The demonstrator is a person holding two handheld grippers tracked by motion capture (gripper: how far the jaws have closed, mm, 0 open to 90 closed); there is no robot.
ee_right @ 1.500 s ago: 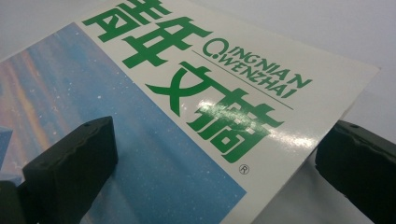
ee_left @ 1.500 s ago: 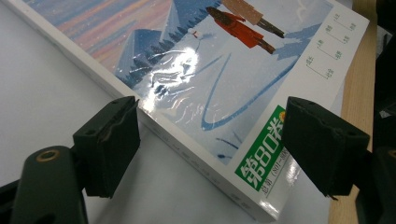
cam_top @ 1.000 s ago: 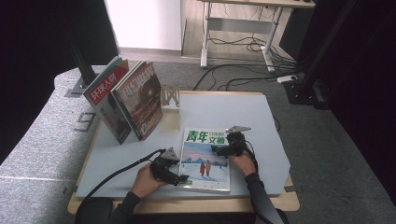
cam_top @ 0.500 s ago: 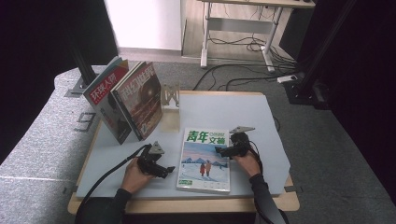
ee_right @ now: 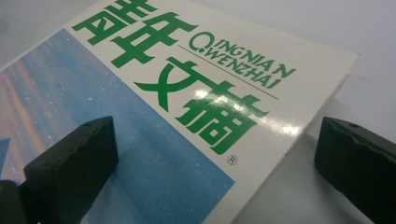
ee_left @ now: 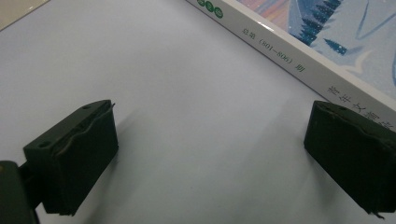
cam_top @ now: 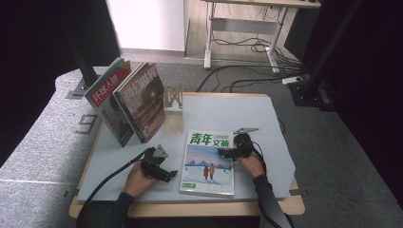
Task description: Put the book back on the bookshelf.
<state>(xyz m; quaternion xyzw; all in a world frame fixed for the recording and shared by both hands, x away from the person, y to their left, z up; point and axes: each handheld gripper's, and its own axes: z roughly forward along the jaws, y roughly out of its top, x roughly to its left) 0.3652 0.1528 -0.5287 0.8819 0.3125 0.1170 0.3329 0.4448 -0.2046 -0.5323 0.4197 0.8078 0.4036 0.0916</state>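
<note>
Magazine (cam_top: pixel 208 163) lying flat at lower centre of the table (cam_top: pixel 228 111), left gripper (cam_top: pixel 172 174) just beside its left edge, jaws wide apart, just been opening, nothing between, right gripper (cam_top: pixel 222 152) over its upper right corner, jaws spread, straddling the cover's edge without pressing.

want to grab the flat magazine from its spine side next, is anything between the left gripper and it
Nothing visible does. The left gripper is open beside the magazine, its jaws having just been opening, with bare table between them up to the spine.
</note>
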